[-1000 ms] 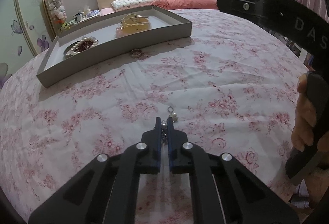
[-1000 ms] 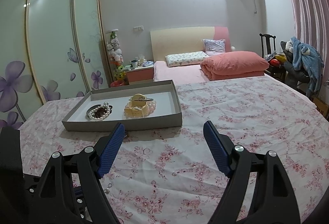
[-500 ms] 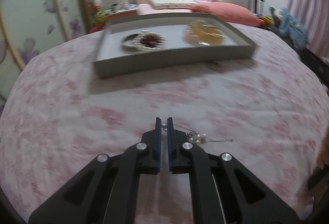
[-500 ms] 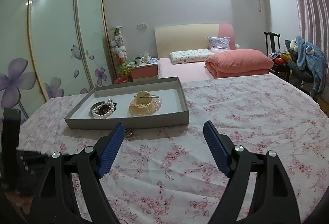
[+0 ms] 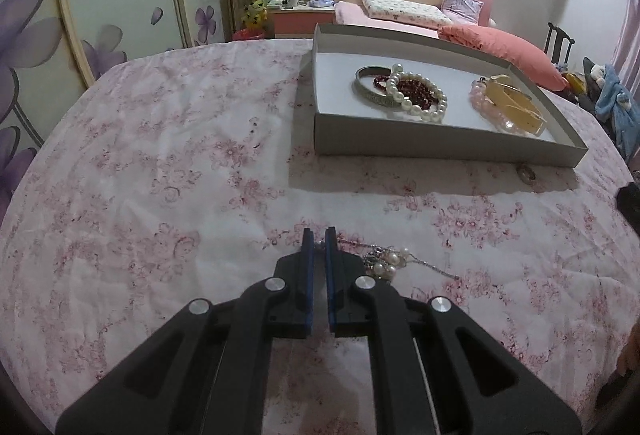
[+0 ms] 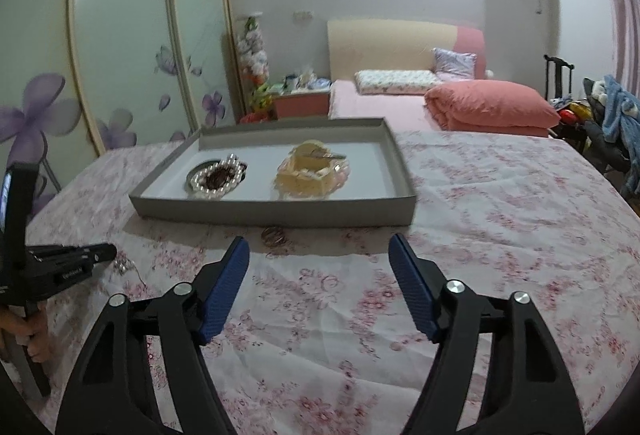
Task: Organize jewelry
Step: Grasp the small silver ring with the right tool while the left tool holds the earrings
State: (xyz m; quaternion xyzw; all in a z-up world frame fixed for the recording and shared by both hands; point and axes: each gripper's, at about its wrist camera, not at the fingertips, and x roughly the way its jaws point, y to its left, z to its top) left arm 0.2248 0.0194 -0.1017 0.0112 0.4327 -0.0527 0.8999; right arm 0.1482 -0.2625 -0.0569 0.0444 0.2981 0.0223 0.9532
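My left gripper is shut on a thin chain necklace with pearls that trails to the right over the flowered bedspread. A grey tray lies ahead and holds a pearl bracelet around dark red beads, a metal bangle and a pink bead bracelet with a yellow piece. A small ring lies on the spread just in front of the tray. My right gripper is open and empty, above the spread, facing the tray and the ring.
The left gripper body shows at the left of the right wrist view. A pink duvet and pillows lie behind the tray. A wardrobe with flower doors stands left; a chair with clothes stands right.
The left gripper has swung left with the necklace, so the tray now sits ahead to its right. The right gripper has moved closer to the tray and ring.
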